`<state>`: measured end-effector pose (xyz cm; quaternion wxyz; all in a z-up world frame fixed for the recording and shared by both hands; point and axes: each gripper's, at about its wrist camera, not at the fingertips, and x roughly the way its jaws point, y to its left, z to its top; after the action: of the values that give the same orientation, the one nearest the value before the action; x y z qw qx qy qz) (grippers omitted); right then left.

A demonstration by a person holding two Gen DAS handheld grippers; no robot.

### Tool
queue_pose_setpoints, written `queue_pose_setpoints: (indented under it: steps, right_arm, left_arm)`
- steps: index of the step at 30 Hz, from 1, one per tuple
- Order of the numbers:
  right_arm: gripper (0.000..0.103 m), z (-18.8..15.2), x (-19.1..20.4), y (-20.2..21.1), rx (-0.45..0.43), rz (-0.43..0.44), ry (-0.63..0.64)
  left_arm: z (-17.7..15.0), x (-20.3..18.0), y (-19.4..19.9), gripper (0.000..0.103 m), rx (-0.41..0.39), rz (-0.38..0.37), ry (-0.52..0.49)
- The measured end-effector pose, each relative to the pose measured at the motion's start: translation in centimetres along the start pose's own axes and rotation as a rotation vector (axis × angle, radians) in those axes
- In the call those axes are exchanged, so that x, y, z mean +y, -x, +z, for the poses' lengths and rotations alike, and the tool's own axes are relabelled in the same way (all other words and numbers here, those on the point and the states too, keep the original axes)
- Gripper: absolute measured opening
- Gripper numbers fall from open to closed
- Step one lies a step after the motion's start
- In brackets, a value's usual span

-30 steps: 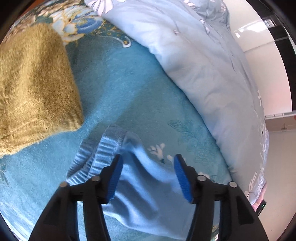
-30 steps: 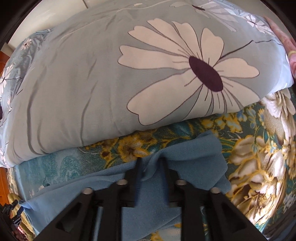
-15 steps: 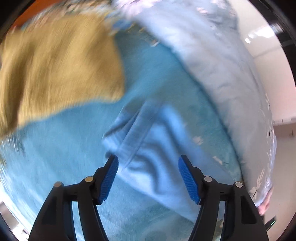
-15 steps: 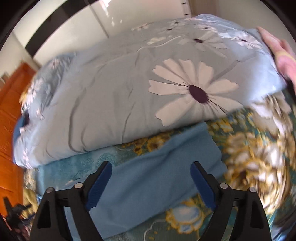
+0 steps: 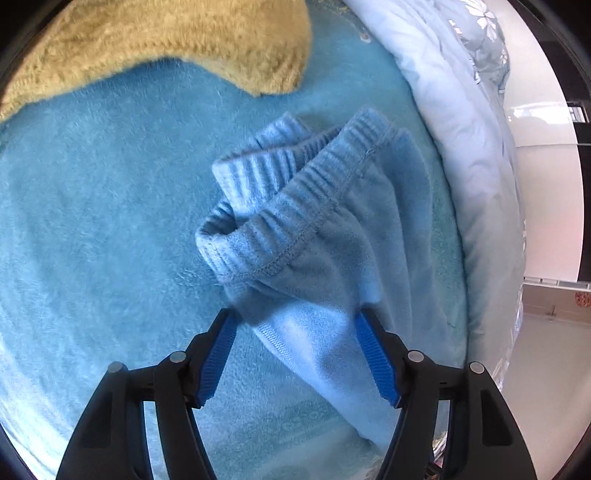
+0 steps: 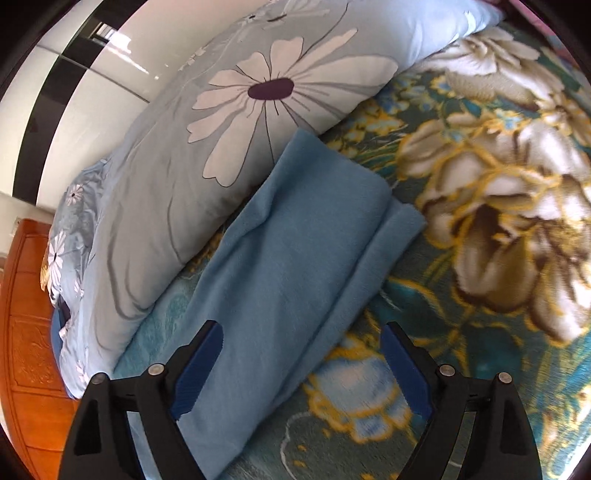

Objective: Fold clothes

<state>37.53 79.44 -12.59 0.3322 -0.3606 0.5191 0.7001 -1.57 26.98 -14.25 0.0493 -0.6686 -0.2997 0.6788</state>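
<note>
Light blue fleece trousers lie on the bed, their ribbed waistband bunched up ahead of my left gripper. That gripper is open and low over the cloth, which runs between its blue pads; the right pad looks close against a fold. In the right wrist view the other end of the trousers lies flat, folded lengthwise into a strip. My right gripper stands wide open above that strip, its pads apart from the cloth.
A mustard knit sweater lies folded beyond the waistband. A pale blue daisy-print duvet is rolled along the far side of the trousers. The bed is covered by a teal floral blanket. Orange wooden furniture stands at the left.
My right gripper has opened and let go of the blue cloth, then rolled and drawn back. My left gripper has sunk and rolled, bringing the waistband closer.
</note>
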Motion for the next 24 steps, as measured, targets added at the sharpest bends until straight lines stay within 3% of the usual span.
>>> queue_pose_setpoints:
  steps: [5,9,12,15,17,19,24]
  right_arm:
    - [0.075,-0.1,0.0,-1.0,-0.007,0.003,-0.063]
    - [0.047,-0.6,-1.0,-0.8,-0.022,0.025,-0.148]
    - [0.035,-0.8,-1.6,-0.8,-0.023,0.034,-0.185]
    - [0.014,-0.6,-1.4,-0.7,-0.016,0.026,-0.183]
    - [0.011,-0.5,-1.1,-0.5,-0.021,0.019,-0.175]
    - [0.011,-0.4,-0.6,-0.1,-0.029,0.015,-0.165]
    - [0.01,-0.3,0.8,1.7,-0.059,0.004,-0.139]
  left_arm:
    - [0.2,0.3,-0.5,0.07,-0.024,-0.006,0.045]
    - [0.1,0.5,-0.2,0.07,-0.05,-0.044,0.073]
    - [0.4,0.5,0.0,0.065,-0.059,-0.085,0.102]
    - [0.8,0.5,0.2,0.052,-0.074,-0.106,0.135]
    - [1.1,0.7,0.3,0.025,-0.079,-0.108,0.163]
    - [1.5,0.7,0.5,0.011,-0.085,-0.101,0.175]
    - [2.1,-0.7,2.7,0.008,-0.124,-0.085,0.113]
